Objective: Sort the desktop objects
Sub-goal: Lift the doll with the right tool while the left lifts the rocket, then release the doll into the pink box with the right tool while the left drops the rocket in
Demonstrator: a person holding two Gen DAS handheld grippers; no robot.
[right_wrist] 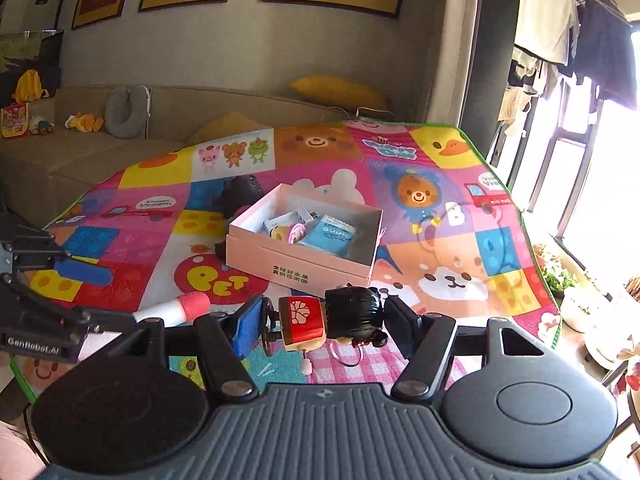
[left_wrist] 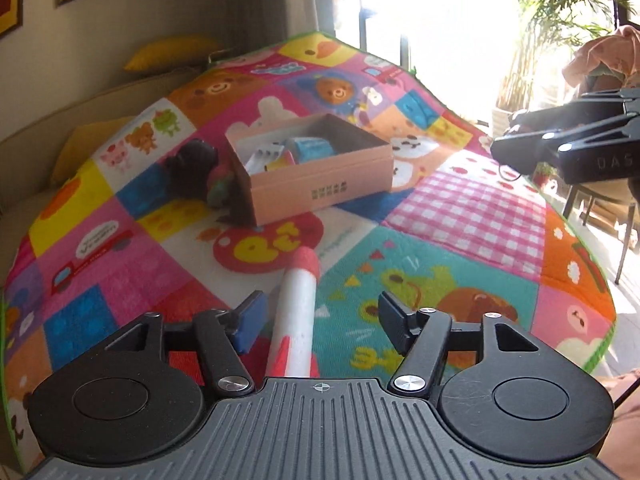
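Observation:
A white tube-shaped toy with a red tip [left_wrist: 298, 308] lies on the patchwork mat [left_wrist: 460, 208], between the fingers of my left gripper [left_wrist: 322, 320]. The jaws stand open and the pads are clear of the toy. My right gripper [right_wrist: 324, 326] is shut on a small doll with black hair and a red-and-white body [right_wrist: 332, 318], held sideways above the mat [right_wrist: 420, 208]. The pink cardboard box [left_wrist: 320, 188] [right_wrist: 296, 270] stands open mid-mat with a blue packet and small items inside. The right gripper [left_wrist: 508, 132] hangs at upper right, and the left gripper [right_wrist: 104, 294] sits by the toy [right_wrist: 180, 307].
A black object [left_wrist: 192, 160] [right_wrist: 240, 192] and a colourful lump [left_wrist: 220, 190] lie against the box's left side. A beige sofa with yellow cushions [right_wrist: 340, 90] runs behind the mat. Potted plants [right_wrist: 560, 276] and a bright window are at the right, beyond the mat's green edge.

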